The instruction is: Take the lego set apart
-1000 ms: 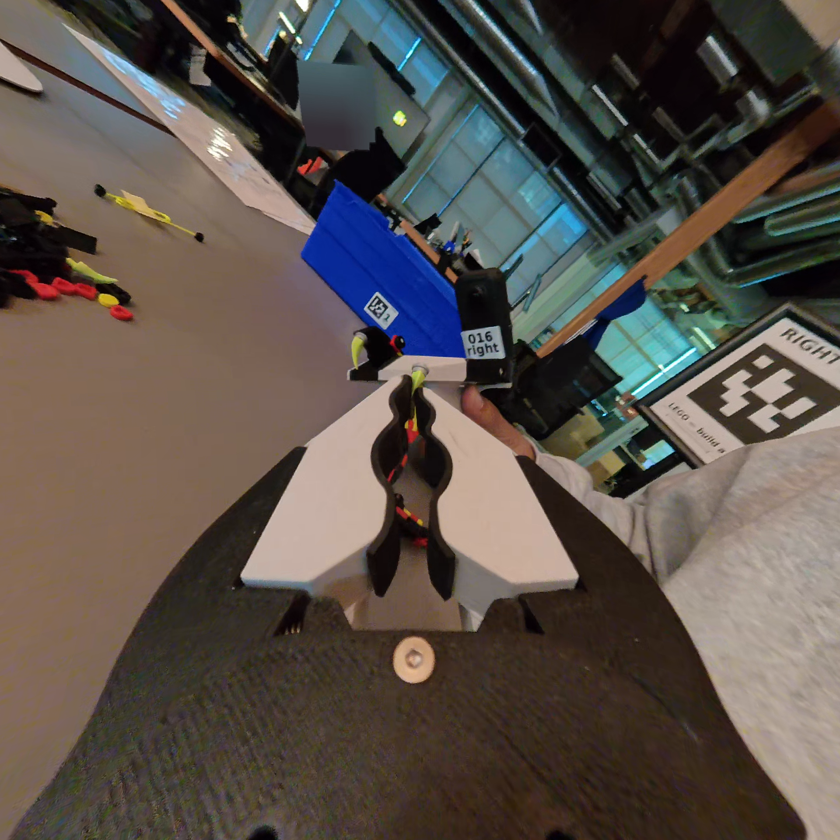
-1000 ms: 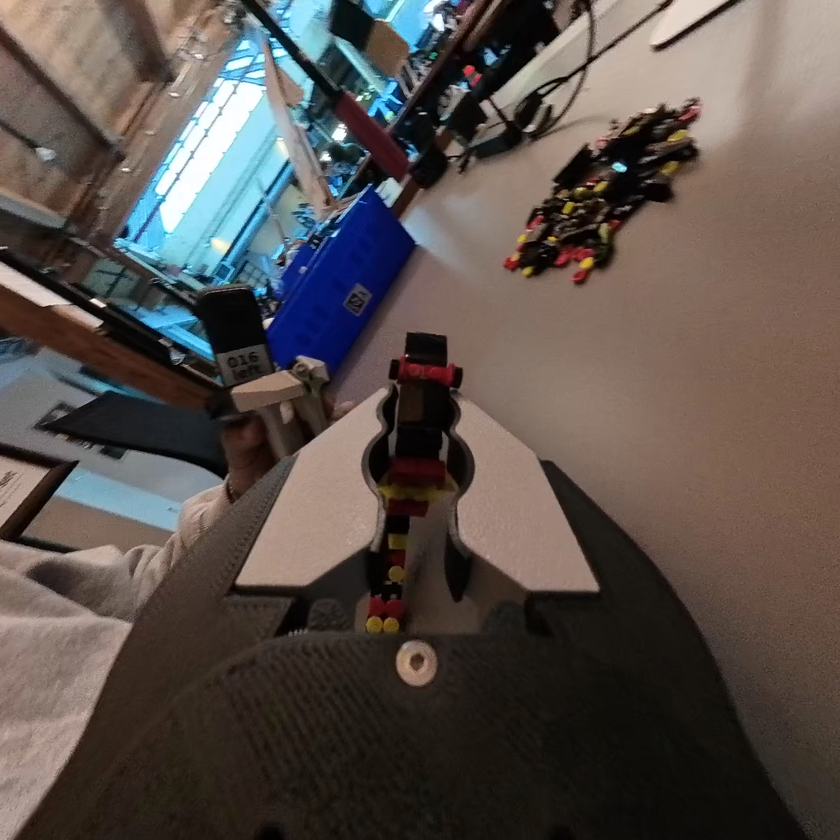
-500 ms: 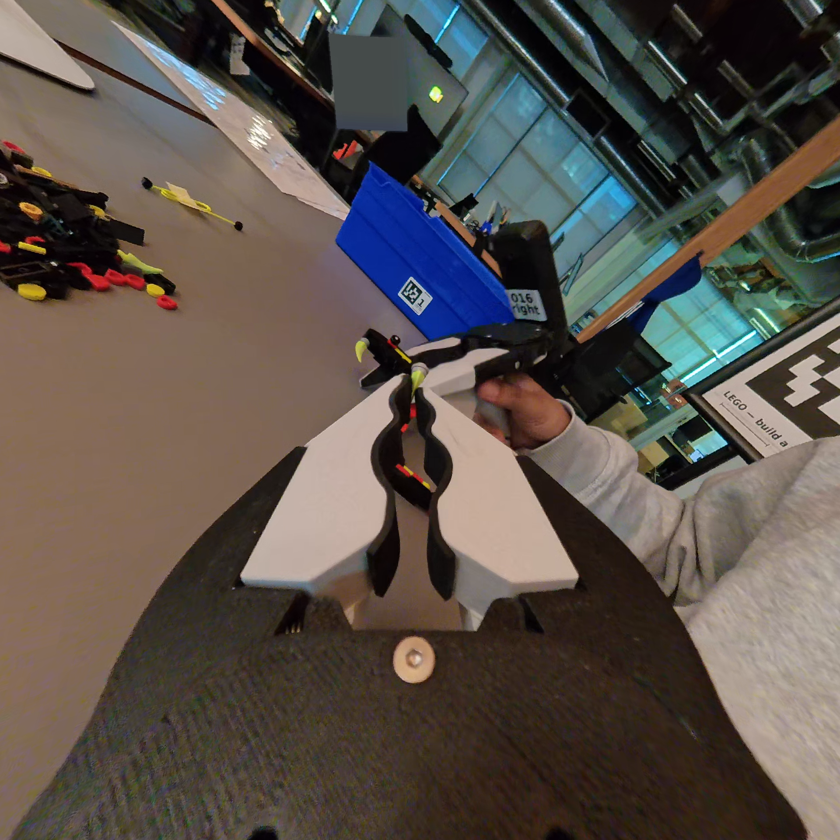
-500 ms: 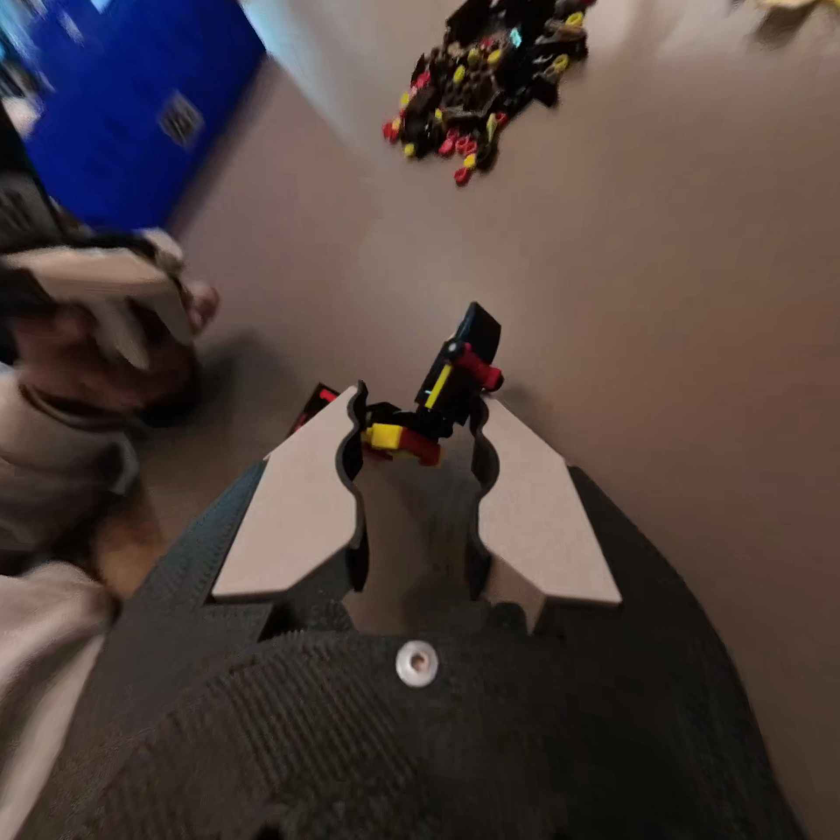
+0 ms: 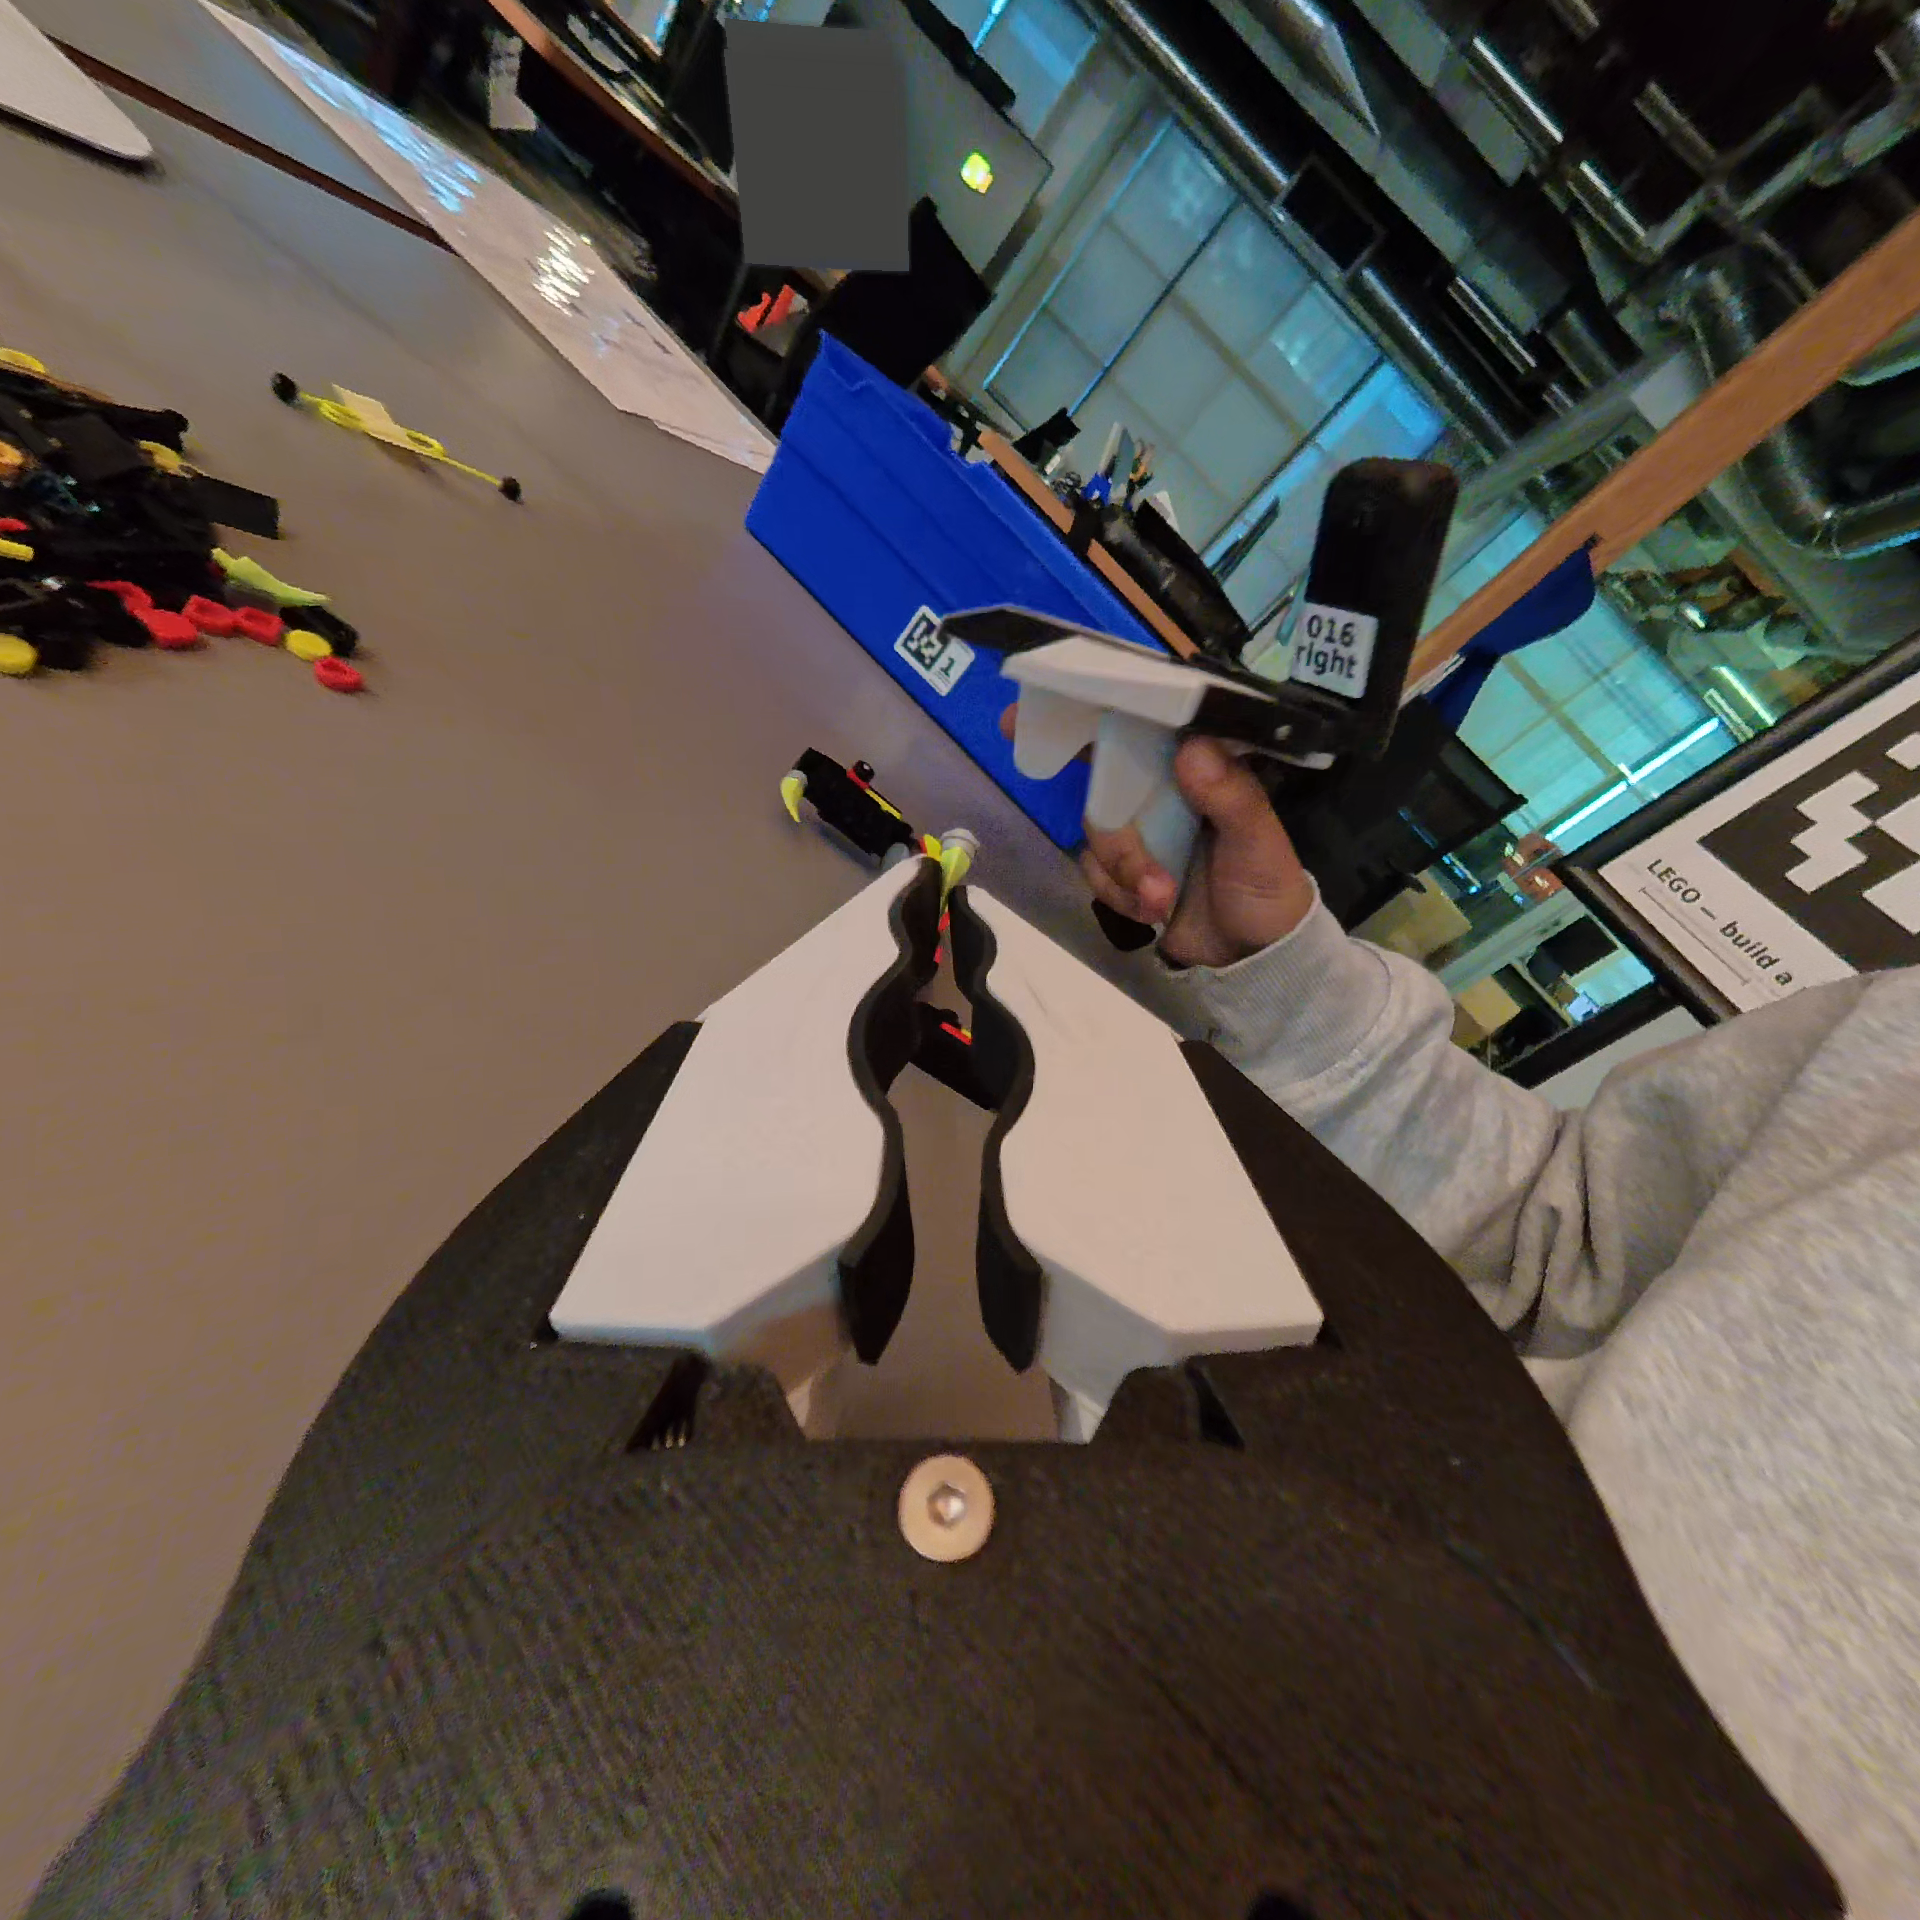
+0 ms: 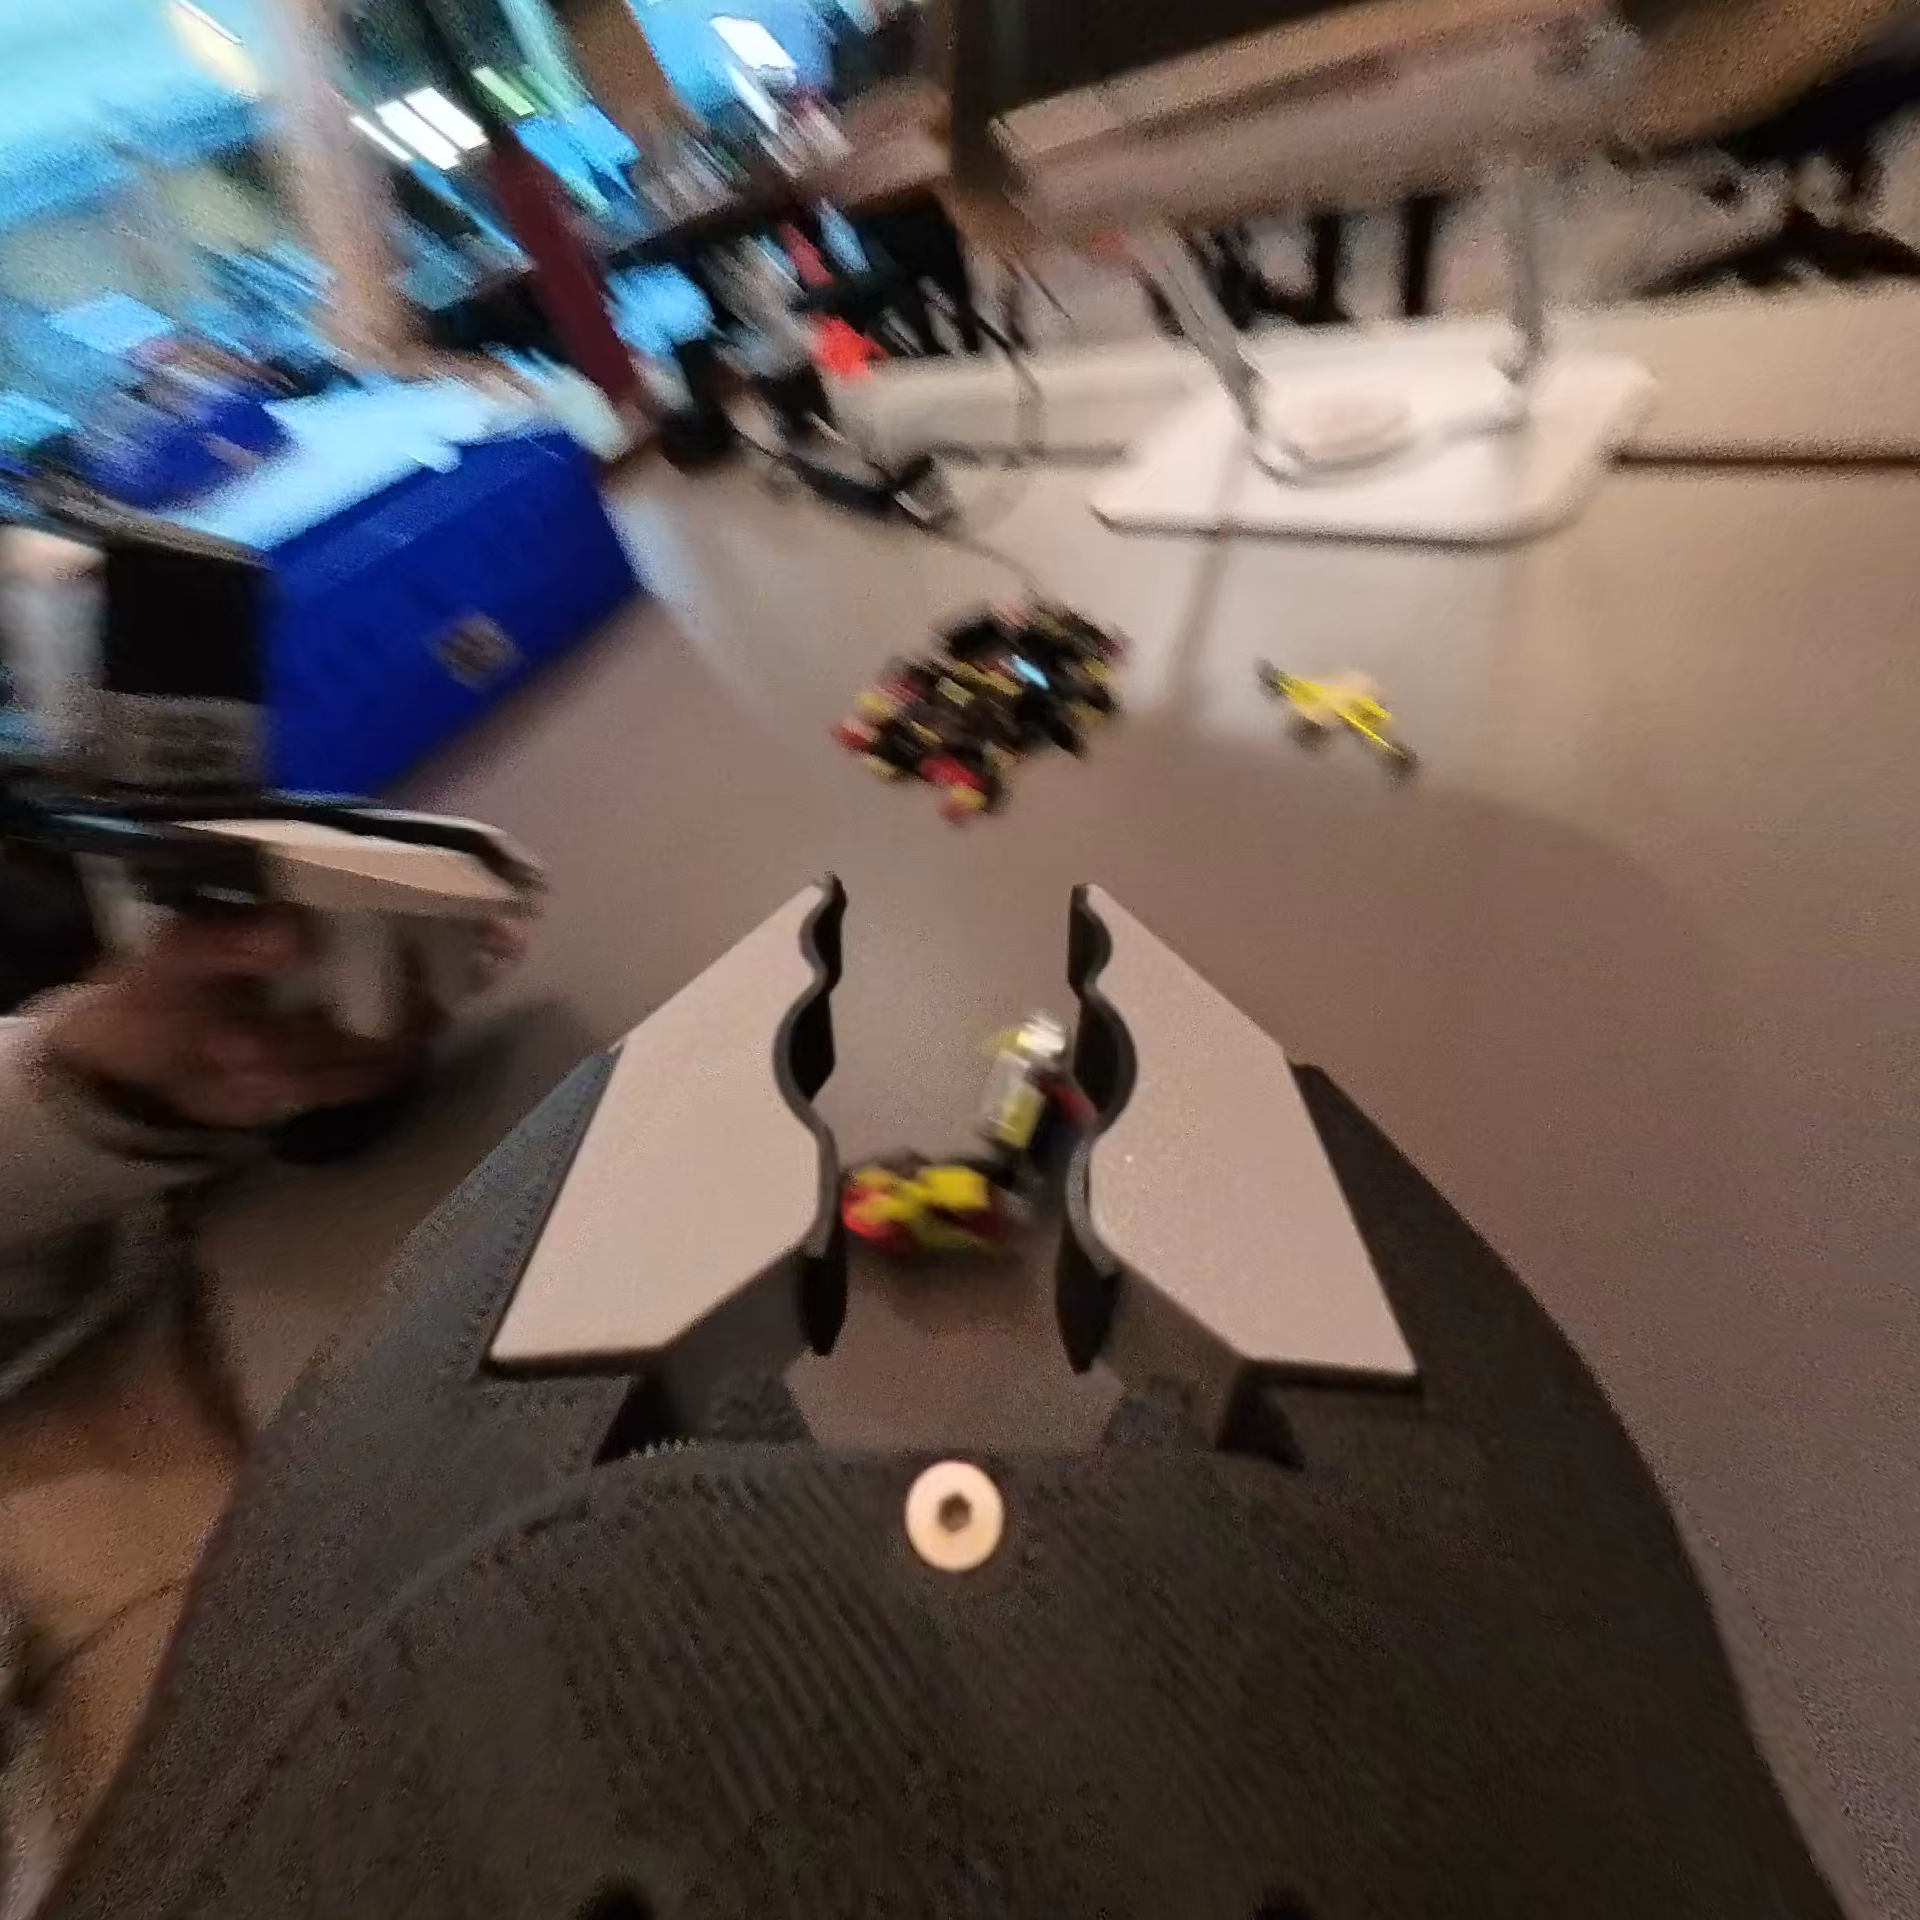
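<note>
Our left gripper [image 5: 940, 883] is pinched nearly closed on a small lego fragment [image 5: 943, 1023], yellow-green, red and black, nipped at the fingertips. Our right gripper [image 6: 951, 914] is spread wide and holds nothing; in its blurred view a lego chunk [image 6: 977, 1164] of yellow, red and black lies on the grey table [image 6: 1455, 1039] between the fingers. Seen from the left, that chunk sits near the blue bin [image 5: 914, 561], with bare table running away from the bin toward the loose brick pile [image 5: 114, 540]. The right hand [image 5: 1195, 873] grips its handle, lifted above the table beside the bin, grey sleeve [image 5: 1455, 1122] trailing back.
</note>
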Demonstrator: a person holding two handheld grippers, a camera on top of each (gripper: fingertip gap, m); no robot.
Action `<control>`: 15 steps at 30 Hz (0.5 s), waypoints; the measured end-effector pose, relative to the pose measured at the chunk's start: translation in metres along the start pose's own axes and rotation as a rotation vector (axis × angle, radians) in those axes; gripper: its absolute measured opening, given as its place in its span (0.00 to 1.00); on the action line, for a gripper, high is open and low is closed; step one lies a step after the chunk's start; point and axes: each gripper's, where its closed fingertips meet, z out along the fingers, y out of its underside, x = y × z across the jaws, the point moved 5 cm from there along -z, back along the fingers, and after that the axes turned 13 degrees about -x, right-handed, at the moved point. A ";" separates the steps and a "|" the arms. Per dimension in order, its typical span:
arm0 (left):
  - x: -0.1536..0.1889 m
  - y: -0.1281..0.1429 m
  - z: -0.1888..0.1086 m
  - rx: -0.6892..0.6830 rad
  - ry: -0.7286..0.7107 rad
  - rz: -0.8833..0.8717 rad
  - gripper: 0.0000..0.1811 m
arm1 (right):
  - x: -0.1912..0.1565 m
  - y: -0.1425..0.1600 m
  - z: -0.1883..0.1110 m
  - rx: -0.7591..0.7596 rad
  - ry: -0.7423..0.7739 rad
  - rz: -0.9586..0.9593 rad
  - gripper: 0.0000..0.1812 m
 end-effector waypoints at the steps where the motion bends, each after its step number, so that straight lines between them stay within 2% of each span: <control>1: 0.002 0.001 0.001 -0.007 0.004 0.010 0.00 | -0.016 -0.006 -0.001 0.063 -0.085 -0.015 0.20; 5: 0.010 0.003 0.005 -0.023 0.040 0.049 0.00 | -0.067 -0.005 0.009 0.123 -0.320 -0.020 0.07; 10: 0.021 0.006 0.008 -0.039 0.061 0.126 0.00 | -0.091 0.005 0.022 0.076 -0.486 0.042 0.10; 15: 0.026 0.007 0.013 -0.042 0.082 0.129 0.00 | -0.096 0.009 0.026 0.043 -0.510 0.028 0.10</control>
